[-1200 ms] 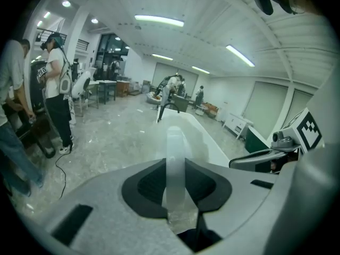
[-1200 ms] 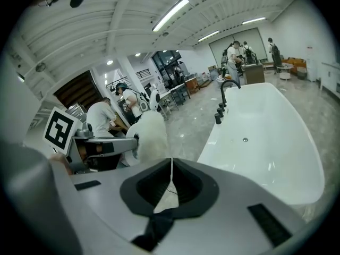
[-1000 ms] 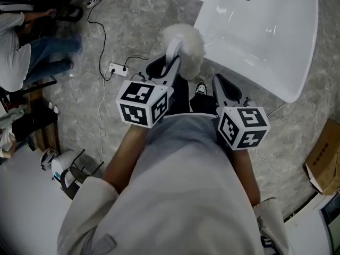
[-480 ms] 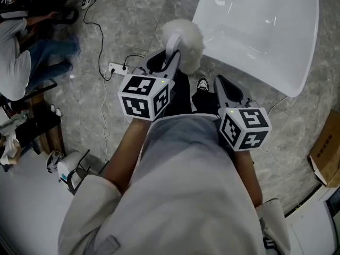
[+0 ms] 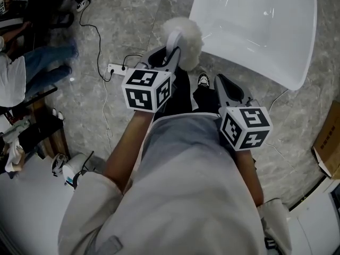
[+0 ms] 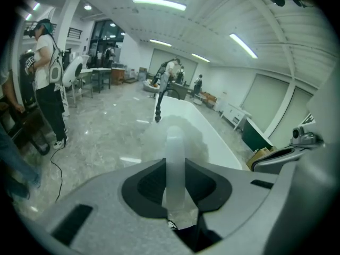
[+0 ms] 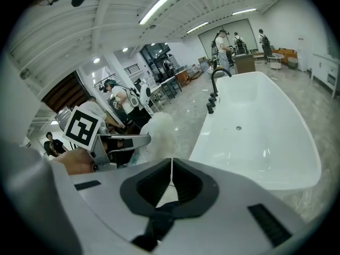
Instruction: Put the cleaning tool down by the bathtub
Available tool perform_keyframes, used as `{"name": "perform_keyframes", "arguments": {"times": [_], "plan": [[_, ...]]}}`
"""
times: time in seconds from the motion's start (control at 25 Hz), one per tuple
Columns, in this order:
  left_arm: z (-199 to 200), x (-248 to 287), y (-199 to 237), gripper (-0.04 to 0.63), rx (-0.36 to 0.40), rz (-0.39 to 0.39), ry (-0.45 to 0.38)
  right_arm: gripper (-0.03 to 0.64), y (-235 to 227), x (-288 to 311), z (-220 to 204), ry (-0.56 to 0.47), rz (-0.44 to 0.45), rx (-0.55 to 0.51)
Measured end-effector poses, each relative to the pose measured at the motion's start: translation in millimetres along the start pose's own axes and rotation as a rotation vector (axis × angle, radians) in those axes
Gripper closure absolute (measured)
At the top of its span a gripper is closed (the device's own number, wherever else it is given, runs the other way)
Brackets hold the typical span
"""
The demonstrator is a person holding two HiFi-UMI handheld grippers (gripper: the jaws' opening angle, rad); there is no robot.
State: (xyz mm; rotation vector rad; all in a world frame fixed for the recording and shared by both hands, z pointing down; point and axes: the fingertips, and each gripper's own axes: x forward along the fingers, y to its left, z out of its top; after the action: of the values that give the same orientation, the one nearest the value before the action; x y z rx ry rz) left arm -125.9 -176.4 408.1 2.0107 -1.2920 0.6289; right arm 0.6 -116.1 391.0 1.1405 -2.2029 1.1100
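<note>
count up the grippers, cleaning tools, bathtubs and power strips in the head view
grippers: 2, the left gripper and the right gripper
cleaning tool: 1
bathtub: 1
power strip: 1
total: 5

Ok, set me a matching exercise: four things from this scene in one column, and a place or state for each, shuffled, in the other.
Things
1. fluffy white cleaning brush with a pale plastic handle
2. glossy white oval bathtub
3. right claw
4. white power strip

Places and states
A. shut, with nothing in it
B. lying on the grey marble floor
C. clamped by its handle in the left claw
D. filling the head view's upper right

Pairs: 1-C, 2-D, 3-A, 4-B
</note>
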Motion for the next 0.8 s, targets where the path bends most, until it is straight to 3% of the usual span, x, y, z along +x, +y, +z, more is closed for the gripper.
{"name": "perform_keyframes", "arguments": {"times": [0.8], "plan": [[-31.1,42.0,22.3,0.518,0.028,-0.018,0.093,0.604,-7.2,1.0,-18.5,0.037,-0.052,0.049]]}}
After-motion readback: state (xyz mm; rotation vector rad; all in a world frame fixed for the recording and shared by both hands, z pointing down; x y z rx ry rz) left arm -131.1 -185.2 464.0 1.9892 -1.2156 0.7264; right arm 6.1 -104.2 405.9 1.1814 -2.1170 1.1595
